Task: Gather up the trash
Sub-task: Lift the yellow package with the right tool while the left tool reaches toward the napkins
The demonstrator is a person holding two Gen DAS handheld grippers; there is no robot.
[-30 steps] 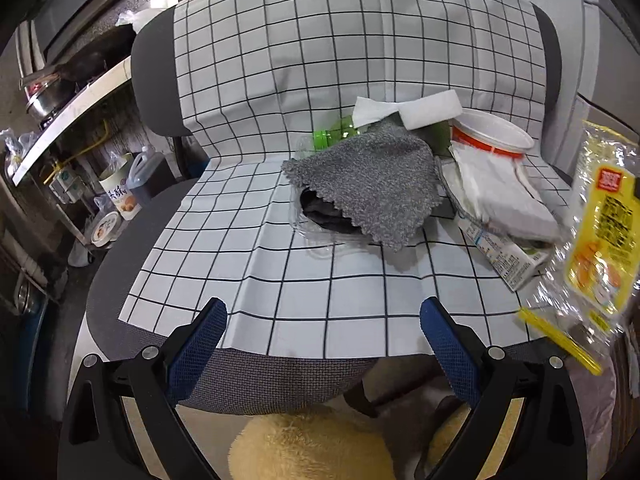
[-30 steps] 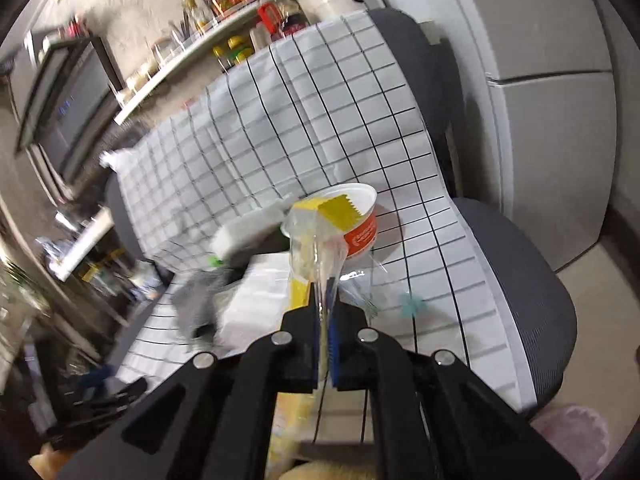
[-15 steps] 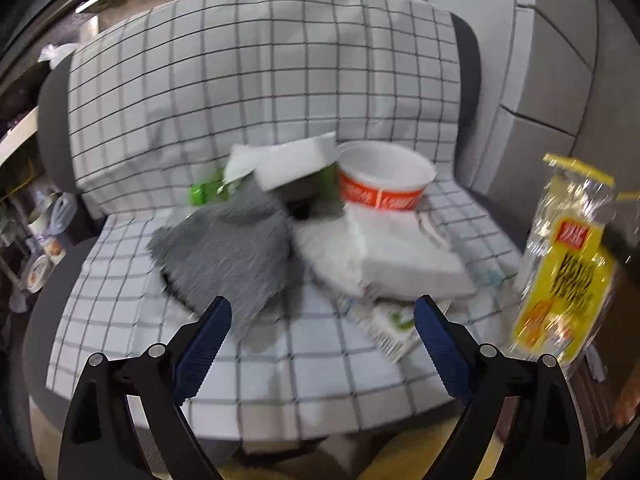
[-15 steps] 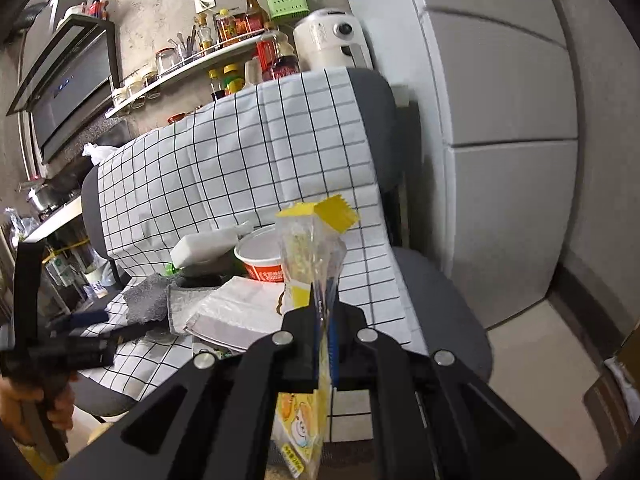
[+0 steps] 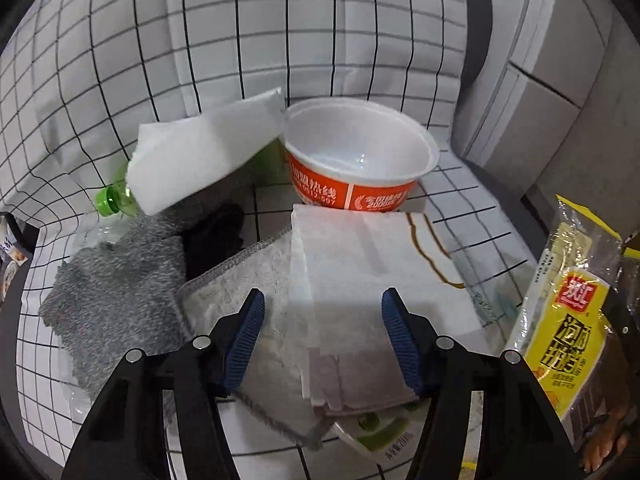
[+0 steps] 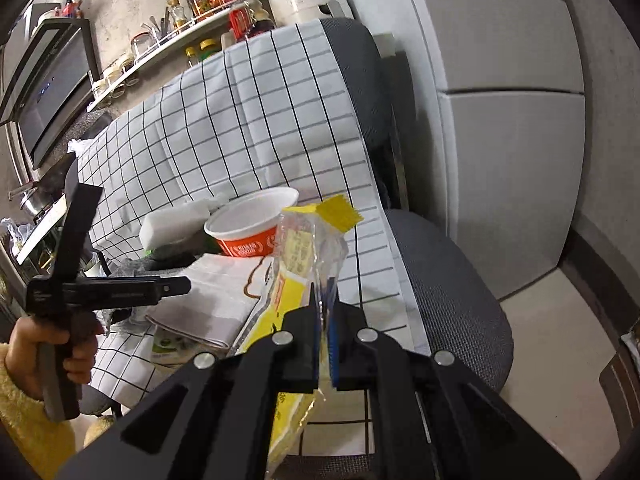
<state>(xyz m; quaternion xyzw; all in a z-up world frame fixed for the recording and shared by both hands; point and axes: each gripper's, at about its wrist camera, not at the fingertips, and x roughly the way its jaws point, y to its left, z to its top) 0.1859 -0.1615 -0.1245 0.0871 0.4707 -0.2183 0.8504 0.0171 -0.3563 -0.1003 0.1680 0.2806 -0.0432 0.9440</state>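
Note:
A pile of trash lies on a chair seat under a checked cloth (image 5: 280, 32). It holds an orange-and-white noodle bowl (image 5: 360, 160), a stack of white napkins (image 5: 360, 280), a white towel (image 5: 248, 280), a grey cloth (image 5: 116, 288), a green-capped bottle (image 5: 108, 200) and a white folded pad (image 5: 204, 152). My left gripper (image 5: 322, 328) hovers over the napkin stack. Its jaws are closing with the stack between them, and the pads are not pressing on it. My right gripper (image 6: 324, 312) is shut on a clear snack bag with a yellow label (image 6: 296, 248), held to the right of the pile.
A printed carton (image 5: 380, 436) pokes out under the napkins. Grey cabinet panels (image 6: 500, 120) stand close on the right of the chair, above pale floor (image 6: 560, 340). A shelf of jars and bottles (image 6: 180, 20) runs behind. A hand (image 6: 40, 344) in a yellow sleeve holds the left gripper.
The left gripper has moved in close over the pile, from the seat's front edge to above the napkins, and its jaws have narrowed. The right gripper still holds the yellow bag, a little lower.

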